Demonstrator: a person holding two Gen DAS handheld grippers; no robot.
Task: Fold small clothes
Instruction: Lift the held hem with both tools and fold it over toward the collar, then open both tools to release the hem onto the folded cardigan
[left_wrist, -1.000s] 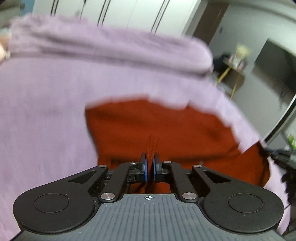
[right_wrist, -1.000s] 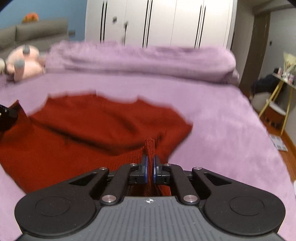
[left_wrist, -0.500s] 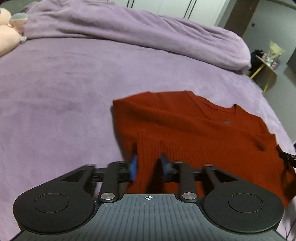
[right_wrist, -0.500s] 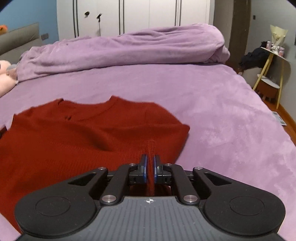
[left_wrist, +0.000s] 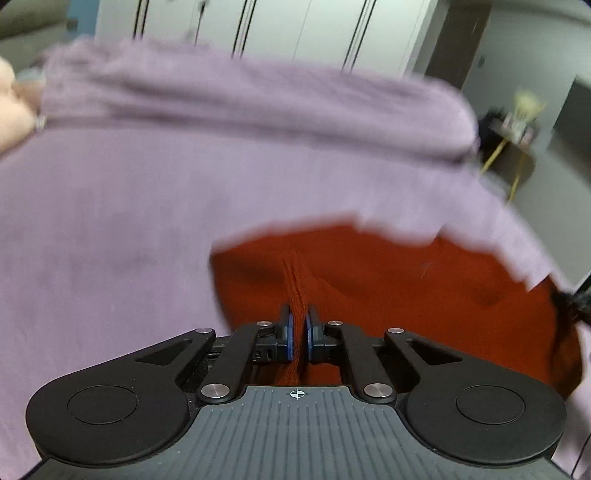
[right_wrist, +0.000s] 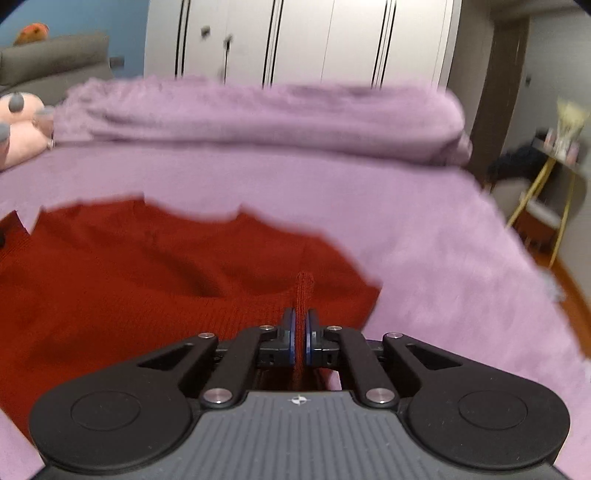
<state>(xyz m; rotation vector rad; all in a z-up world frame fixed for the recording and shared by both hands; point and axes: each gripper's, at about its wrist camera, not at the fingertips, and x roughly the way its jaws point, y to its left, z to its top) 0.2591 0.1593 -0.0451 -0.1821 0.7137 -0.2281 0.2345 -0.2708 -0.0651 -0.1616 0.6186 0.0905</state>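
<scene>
A rust-red knit sweater (left_wrist: 406, 280) lies on the purple bed (left_wrist: 110, 221). My left gripper (left_wrist: 297, 325) is shut on a pinched fold of the sweater near its left edge. In the right wrist view the same sweater (right_wrist: 129, 273) spreads to the left, and my right gripper (right_wrist: 300, 328) is shut on a raised ribbed fold near its right edge. The right gripper shows as a dark shape (left_wrist: 570, 302) at the right edge of the left wrist view. Both views are motion-blurred.
A bunched purple blanket (right_wrist: 258, 114) lies across the far side of the bed. A pink plush toy (right_wrist: 18, 129) sits at the far left. White wardrobe doors (right_wrist: 314, 40) stand behind. A yellow-legged side table (right_wrist: 546, 177) stands right of the bed.
Half a second ago my left gripper was open over the sweater's hem; now it is shut on a fold. Both views have tilted up and blurred. The right gripper stays shut on the sweater.
</scene>
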